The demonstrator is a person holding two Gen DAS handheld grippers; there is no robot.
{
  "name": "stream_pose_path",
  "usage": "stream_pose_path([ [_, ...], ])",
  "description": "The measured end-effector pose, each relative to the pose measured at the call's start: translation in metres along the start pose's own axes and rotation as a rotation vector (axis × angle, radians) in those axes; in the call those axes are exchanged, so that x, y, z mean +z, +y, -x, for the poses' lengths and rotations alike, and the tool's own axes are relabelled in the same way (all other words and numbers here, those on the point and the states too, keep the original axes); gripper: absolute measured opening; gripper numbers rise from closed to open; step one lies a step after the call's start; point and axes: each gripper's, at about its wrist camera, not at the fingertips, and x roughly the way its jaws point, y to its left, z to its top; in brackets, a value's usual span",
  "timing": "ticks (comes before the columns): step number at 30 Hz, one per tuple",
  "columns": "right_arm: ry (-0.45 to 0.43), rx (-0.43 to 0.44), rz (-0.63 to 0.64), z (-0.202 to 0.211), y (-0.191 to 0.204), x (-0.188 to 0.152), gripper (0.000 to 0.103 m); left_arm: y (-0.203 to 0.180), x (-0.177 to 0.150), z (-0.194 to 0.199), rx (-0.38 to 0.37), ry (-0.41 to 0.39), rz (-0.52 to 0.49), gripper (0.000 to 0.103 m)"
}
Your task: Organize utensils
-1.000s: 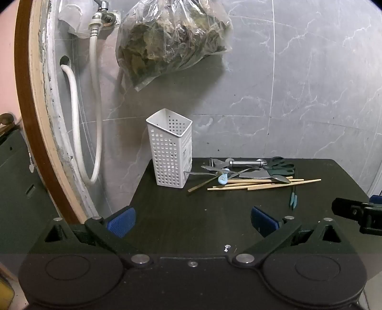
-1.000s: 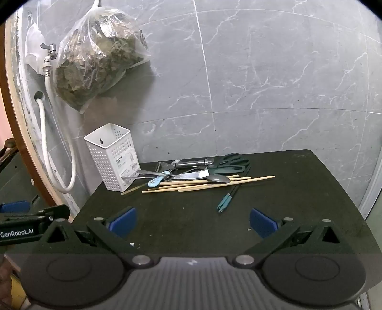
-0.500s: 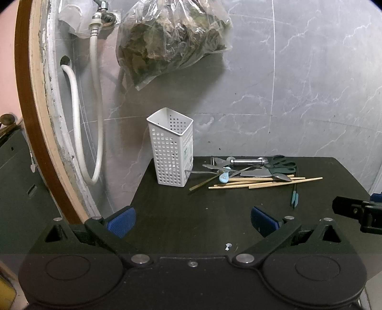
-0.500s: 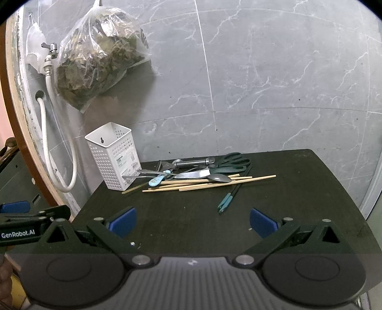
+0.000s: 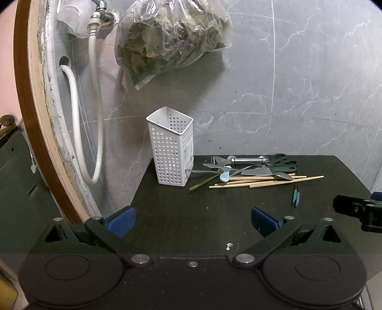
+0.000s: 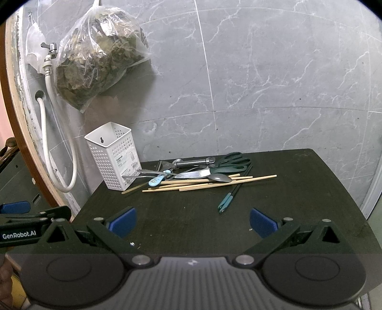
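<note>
A white perforated utensil holder (image 5: 171,149) (image 6: 114,156) stands upright and empty at the back left of the dark table (image 5: 191,214) (image 6: 298,205). Right of it lies a heap of utensils: wooden chopsticks (image 5: 265,182) (image 6: 210,183), a metal spoon (image 6: 219,177), a knife (image 6: 193,175), green-handled scissors (image 5: 283,164) (image 6: 230,162), a peeler (image 6: 191,163) and a blue-handled piece (image 6: 156,180). Teal-tipped dark chopsticks (image 5: 295,196) (image 6: 228,200) lie apart. My left gripper (image 5: 192,220) and right gripper (image 6: 192,220) hover open over the table's near side, both empty.
A clear bag of dried leaves (image 5: 172,40) (image 6: 95,62) hangs on the grey marble wall behind. A white hose (image 5: 76,133) drops from a tap (image 5: 100,14) at the left, beside a wooden frame (image 5: 26,95).
Both grippers have drifted very slightly; the views barely shift. Nothing on the table has moved.
</note>
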Motion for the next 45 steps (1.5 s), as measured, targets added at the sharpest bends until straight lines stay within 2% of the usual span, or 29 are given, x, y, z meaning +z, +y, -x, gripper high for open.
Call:
stream_pose_path([
  [45, 0.018, 0.016, -0.01, -0.007, -0.006, 0.001, 0.103, -0.005, -0.003, -0.01, 0.018, 0.027, -0.018, 0.102],
])
